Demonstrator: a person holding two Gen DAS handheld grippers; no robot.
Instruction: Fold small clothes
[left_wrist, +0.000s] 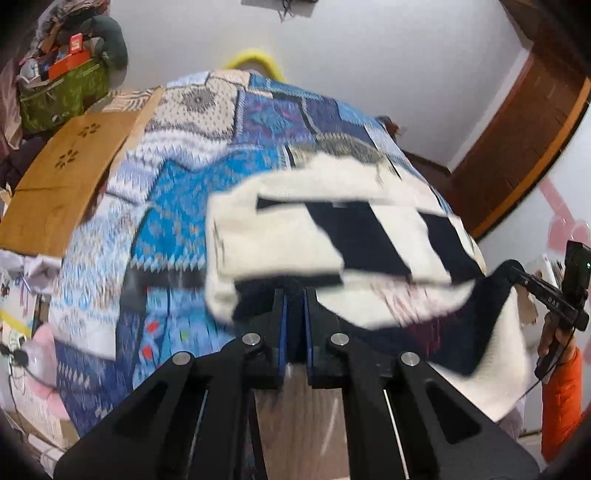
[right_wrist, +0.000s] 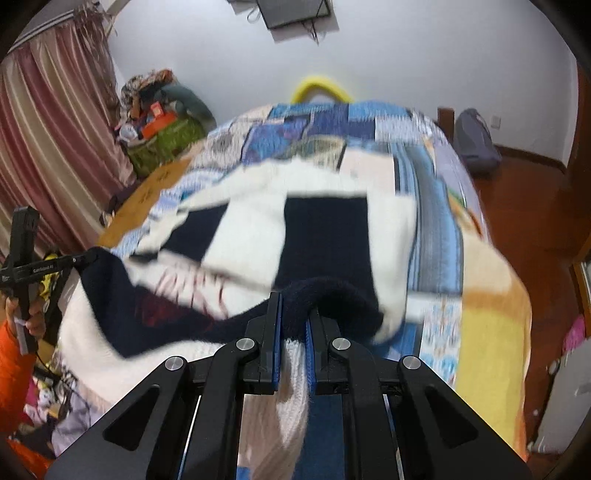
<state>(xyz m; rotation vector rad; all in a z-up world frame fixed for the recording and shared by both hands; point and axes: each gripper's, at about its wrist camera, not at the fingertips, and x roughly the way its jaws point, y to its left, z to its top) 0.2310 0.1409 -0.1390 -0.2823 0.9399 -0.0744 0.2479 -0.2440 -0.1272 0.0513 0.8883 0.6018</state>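
1. A cream and navy knitted sweater (left_wrist: 295, 236) lies on a bed covered by a blue patchwork quilt (left_wrist: 177, 206), its near hem raised off the quilt. In the left wrist view it fills the middle and runs off toward 4 o'clock.
2. The left gripper (left_wrist: 294, 295) is clamped on the navy hem at one corner, and the right gripper (right_wrist: 295, 306) is pinched shut on a thick roll of the same hem at the other corner.
3. Risk: each gripper seems to hold only a narrow bite of bulky knit. A quick swing forward could pull the hem free on one side, leaving the fold crooked.
4. Risk: the hem sags in a deep curve between the two grippers. If they are not held apart, the slack middle could land first and bunch under the fold.
5. Risk: both pictures are smeared by motion, so I cannot tell whether the sleeves lie flat; a stray sleeve could be trapped inside the fold.
6. Only the left view shows a flat sheet of brown cardboard (left_wrist: 70, 177) lying on the quilt at 9 o'clock, and a wooden door frame (left_wrist: 517, 147) at 2 o'clock.
7. Only the right view shows a pink striped curtain (right_wrist: 55, 147) at 10 o'clock, a yellow quilt patch (right_wrist: 487, 350) at 4 o'clock, and bare wooden floor (right_wrist: 524, 192) at 2 o'clock.
8. Each view catches the other gripper at its edge, held in a hand with an orange sleeve (right_wrist: 14, 369).
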